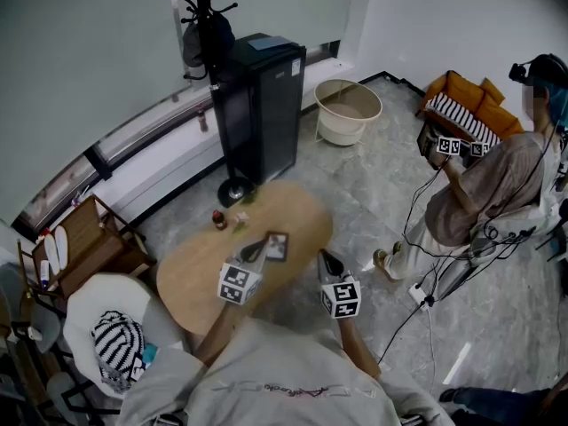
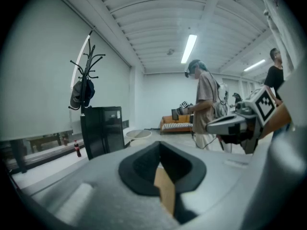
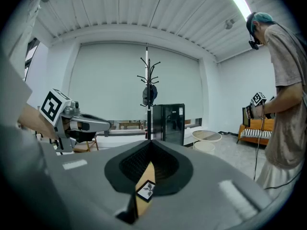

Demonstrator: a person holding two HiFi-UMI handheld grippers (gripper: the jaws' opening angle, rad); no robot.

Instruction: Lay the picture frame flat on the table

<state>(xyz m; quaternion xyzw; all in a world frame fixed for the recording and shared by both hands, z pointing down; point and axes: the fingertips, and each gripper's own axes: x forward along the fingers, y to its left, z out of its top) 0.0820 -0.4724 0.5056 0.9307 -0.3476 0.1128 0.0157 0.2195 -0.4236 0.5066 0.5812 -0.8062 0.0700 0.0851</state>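
From the head view, the picture frame (image 1: pixel 277 246) lies on the oval wooden worktop (image 1: pixel 191 278). It is just beside the tip of the left tongs (image 1: pixel 258 248), while the right tongs (image 1: pixel 326 258) are apart to its right.

In the left gripper view, the left tongs (image 2: pixel 160 147) are pressed together, holding nothing.

In the right gripper view, the right tongs (image 3: pixel 149 147) are likewise pressed together and empty. The picture frame (image 3: pixel 146 190) shows beneath them on the wood.
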